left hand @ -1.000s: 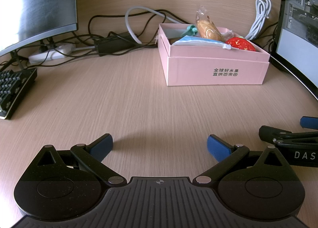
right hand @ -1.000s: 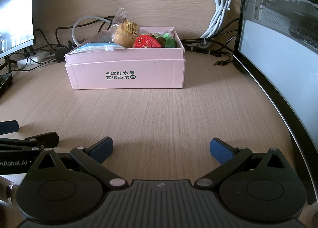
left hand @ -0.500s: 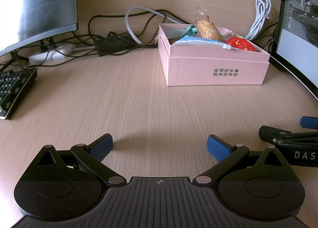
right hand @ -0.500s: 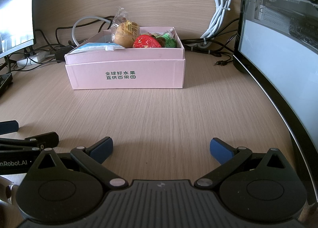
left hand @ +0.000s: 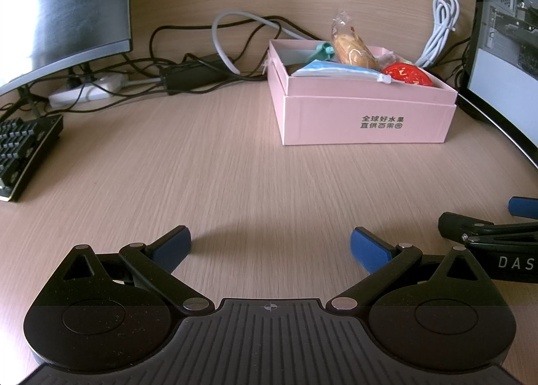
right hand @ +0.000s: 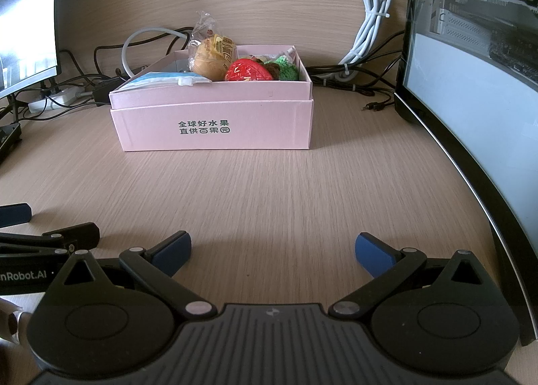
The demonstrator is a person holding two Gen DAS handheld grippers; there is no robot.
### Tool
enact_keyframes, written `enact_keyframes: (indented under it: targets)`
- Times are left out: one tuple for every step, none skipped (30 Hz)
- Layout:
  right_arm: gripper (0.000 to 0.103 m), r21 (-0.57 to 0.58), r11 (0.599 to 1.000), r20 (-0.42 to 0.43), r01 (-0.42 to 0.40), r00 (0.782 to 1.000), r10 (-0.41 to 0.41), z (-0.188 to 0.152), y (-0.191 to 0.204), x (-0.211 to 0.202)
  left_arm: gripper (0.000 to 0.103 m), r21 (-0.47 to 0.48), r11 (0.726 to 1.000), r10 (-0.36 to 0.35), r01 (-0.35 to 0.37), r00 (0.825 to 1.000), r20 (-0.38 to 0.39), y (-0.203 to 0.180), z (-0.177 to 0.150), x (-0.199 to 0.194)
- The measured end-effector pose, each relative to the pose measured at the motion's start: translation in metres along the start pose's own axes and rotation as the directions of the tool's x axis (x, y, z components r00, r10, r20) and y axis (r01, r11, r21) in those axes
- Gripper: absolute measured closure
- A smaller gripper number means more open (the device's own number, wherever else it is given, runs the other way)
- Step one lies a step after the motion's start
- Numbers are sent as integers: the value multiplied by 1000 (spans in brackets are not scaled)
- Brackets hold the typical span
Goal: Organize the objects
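Where the desk (right hand: 269, 190) meets the wall, a pink box (right hand: 215, 126) holds wrapped bread (right hand: 212, 57), a red packet (right hand: 248, 72) and a blue pouch (right hand: 161, 78); left gripper (left hand: 270, 245) and right gripper (right hand: 273, 249), side by side, both spread wide, empty

Bare desk (right hand: 269, 190) is found ahead of both tools up to the pink box (right hand: 215, 129); a monitor (right hand: 470, 123) walls the right.
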State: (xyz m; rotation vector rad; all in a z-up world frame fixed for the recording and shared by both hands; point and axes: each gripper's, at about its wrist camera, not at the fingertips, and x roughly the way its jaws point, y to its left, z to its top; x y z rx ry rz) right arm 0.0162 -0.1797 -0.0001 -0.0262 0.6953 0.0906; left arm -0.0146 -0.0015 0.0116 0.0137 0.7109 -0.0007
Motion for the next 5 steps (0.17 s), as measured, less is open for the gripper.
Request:
enact_keyframes:
  targets:
    - [0, 0, 1000, 0, 0, 1000, 0, 0, 0, 0, 0, 0, 1000, -1, 1, 1000, 0, 0, 0, 0]
    - [0, 0, 1000, 0, 0, 1000, 0, 0, 0, 0, 0, 0, 1000, -1, 1, 1000, 0, 0, 0, 0]
    - [0, 0, 1000, 0, 0, 1000, 0, 0, 0, 0, 0, 0, 1000, -1, 1, 1000, 0, 0, 0, 0]
    - [0, 0, 1000, 0, 0, 1000, 0, 0, 0, 0, 0, 0, 1000, -2, 2, 1000, 0, 0, 0, 0]
    - [0, 0, 1000, 0, 0, 1000, 0, 0, 0, 0, 0, -3, 1000, -3, 3, 1000, 0, 0, 0, 0]
